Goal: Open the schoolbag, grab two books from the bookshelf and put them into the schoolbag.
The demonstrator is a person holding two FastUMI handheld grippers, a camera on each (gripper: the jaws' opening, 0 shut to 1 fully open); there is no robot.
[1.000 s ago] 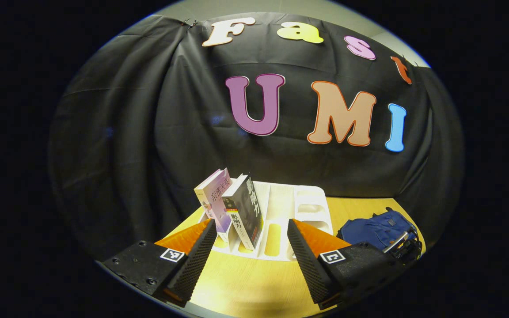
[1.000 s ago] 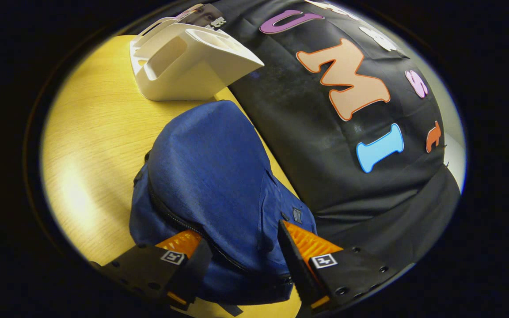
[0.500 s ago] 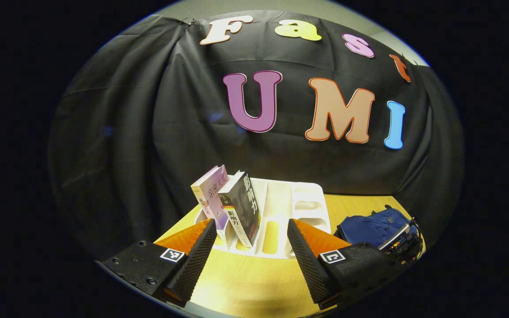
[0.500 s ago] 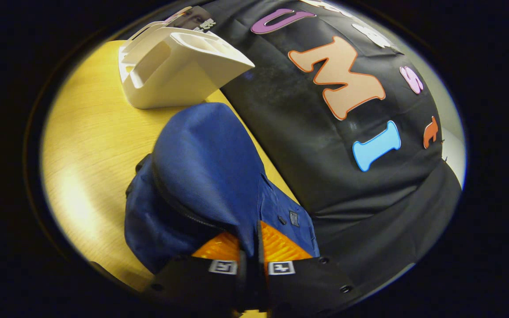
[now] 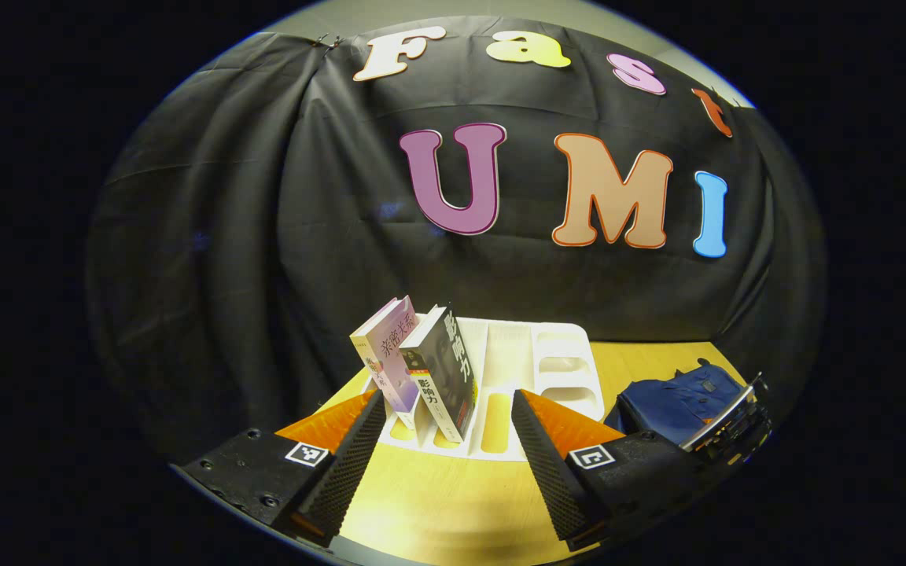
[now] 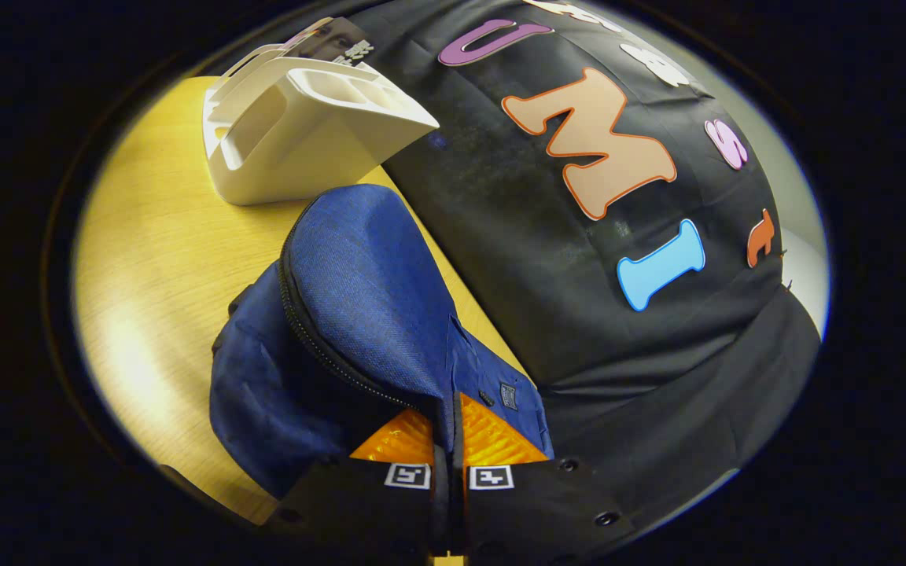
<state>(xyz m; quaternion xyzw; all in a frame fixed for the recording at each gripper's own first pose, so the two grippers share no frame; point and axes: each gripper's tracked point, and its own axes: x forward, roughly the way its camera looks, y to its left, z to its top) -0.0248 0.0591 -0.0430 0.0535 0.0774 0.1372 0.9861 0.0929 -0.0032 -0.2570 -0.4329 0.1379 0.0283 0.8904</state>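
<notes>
Pinching the schoolbag's flap (image 6: 359,267) between both fingers of my right gripper (image 6: 447,428), I have the fabric lifted so the zipper line (image 6: 319,346) gapes and a dark opening shows beneath it. The schoolbag (image 6: 280,393) sits near the tabletop's (image 6: 146,259) back edge, against the black cloth wall, just beside the white bookshelf (image 6: 296,149). My left gripper (image 5: 447,440) hangs spread wide and empty over the front of the tabletop, aimed at the bookshelf (image 5: 516,362), where two books stand leaning in the slots at its left end: a pale one (image 5: 386,358) and a dark one (image 5: 445,377), side by side. In the left gripper view the bag (image 5: 673,397) lies off to the right of the shelf.

I judge the opening step is under way, not finished. Next I should draw the flap further back until the mouth is wide enough for a book, then bring my left gripper forward so its fingers straddle the dark book's spine, the nearer one, and close on it.
</notes>
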